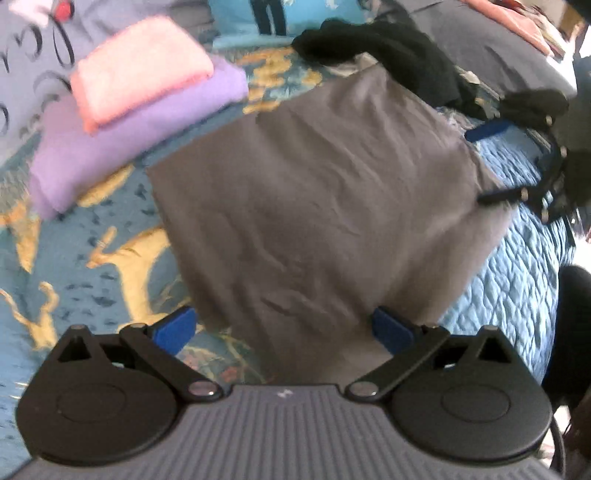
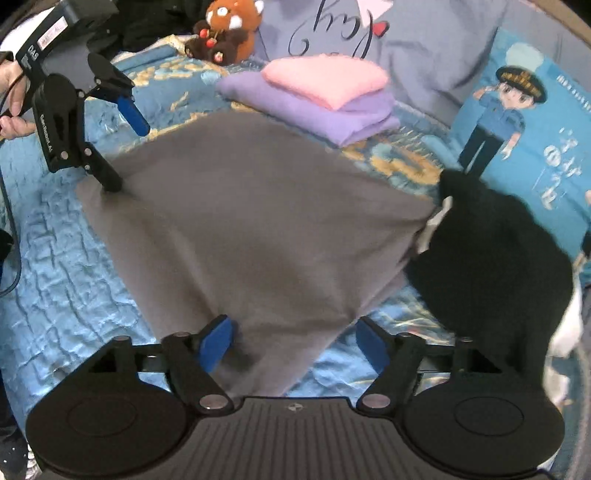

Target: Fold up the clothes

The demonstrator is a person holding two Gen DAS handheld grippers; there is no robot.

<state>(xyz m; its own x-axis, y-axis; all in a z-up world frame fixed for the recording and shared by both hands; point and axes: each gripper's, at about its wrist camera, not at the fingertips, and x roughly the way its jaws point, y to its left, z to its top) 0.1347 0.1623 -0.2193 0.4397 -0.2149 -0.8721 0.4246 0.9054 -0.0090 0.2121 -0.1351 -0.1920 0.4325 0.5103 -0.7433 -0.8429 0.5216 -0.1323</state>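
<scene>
A grey garment (image 1: 317,195) lies flat as a folded square on the blue bedspread; it also shows in the right wrist view (image 2: 258,229). My left gripper (image 1: 284,328) is open, its blue fingers straddling the garment's near corner. It shows in the right wrist view (image 2: 123,147) at the far left corner, open, one finger pressing on the cloth. My right gripper (image 2: 295,341) is open over the garment's near corner. In the left wrist view it (image 1: 495,162) sits at the garment's right edge.
A folded pink cloth (image 2: 325,79) lies on a folded purple one (image 2: 314,107) behind the garment. A black garment pile (image 2: 491,258) lies to the right. A plush toy (image 2: 229,29) and a cartoon pillow (image 2: 517,122) sit at the back.
</scene>
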